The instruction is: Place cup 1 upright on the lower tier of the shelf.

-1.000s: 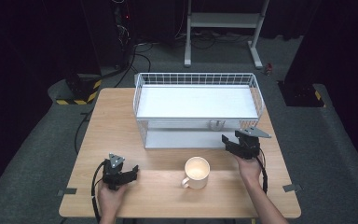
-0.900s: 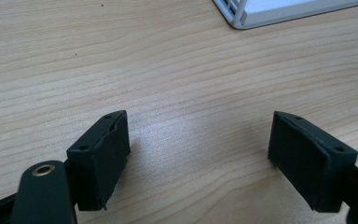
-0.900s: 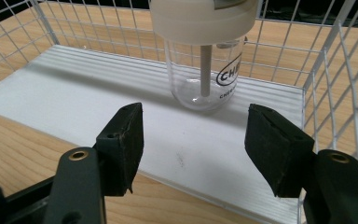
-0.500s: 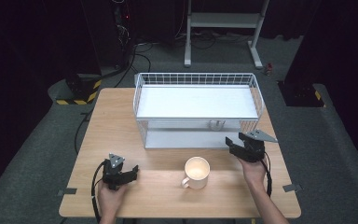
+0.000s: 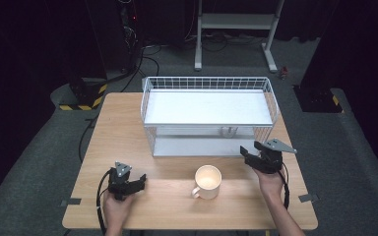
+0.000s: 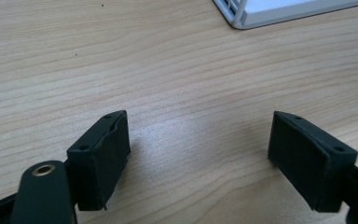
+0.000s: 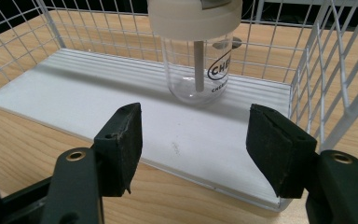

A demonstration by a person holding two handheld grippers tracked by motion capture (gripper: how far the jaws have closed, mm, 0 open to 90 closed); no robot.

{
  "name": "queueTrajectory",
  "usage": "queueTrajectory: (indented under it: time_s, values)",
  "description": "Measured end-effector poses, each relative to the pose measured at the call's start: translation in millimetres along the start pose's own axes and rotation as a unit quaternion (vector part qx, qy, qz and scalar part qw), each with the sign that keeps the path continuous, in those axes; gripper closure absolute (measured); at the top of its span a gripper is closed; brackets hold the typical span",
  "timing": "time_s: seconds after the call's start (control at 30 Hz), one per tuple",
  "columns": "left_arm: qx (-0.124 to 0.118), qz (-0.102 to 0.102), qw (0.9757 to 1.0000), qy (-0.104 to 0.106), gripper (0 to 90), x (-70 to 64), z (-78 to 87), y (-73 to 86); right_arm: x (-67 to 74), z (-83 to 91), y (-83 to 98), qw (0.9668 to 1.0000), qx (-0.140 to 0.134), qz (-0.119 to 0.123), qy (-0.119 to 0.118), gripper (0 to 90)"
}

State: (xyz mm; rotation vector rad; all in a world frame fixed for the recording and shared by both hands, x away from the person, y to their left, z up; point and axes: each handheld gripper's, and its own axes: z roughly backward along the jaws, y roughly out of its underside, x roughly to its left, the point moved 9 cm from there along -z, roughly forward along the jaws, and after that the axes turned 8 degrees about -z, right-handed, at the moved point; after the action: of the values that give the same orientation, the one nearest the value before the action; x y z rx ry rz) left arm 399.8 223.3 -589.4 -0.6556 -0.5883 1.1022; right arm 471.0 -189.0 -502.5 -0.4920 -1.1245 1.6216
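Your right tool [image 7: 193,135], jaws apart and just been widening, empty, faces the clear cup [image 7: 196,51] on the rack's lower shelf [image 7: 98,88]; your left tool [image 6: 198,149] rests released near the tabletop's [image 5: 177,216] front-left corner.

A clear glass jar [image 7: 196,70] with a cream lid and a black oval logo on its side stands upright on the lower white shelf of the wire rack [image 5: 209,117], toward that shelf's right end, a thin rod visible inside it. In the high view it shows through the rack's front mesh [image 5: 229,131]. A cream mug [image 5: 207,182] stands upright and apart on the table in front of the rack, its handle toward the table's near left.
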Motion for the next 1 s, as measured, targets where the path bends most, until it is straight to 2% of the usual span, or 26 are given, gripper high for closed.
queueTrajectory:
  time_s: [0.77,1.0]
  values:
    - [0.000,0.001,1.0000,0.000,20.8,-0.1,0.1,0.1,-7.3,14.7,6.3,0.9999,-0.010,-0.010,-0.007,35.1]
    - [0.001,0.001,1.0000,0.000,20.8,0.0,0.1,0.1,-6.9,19.7,7.9,0.9997,-0.011,-0.013,-0.019,34.6]
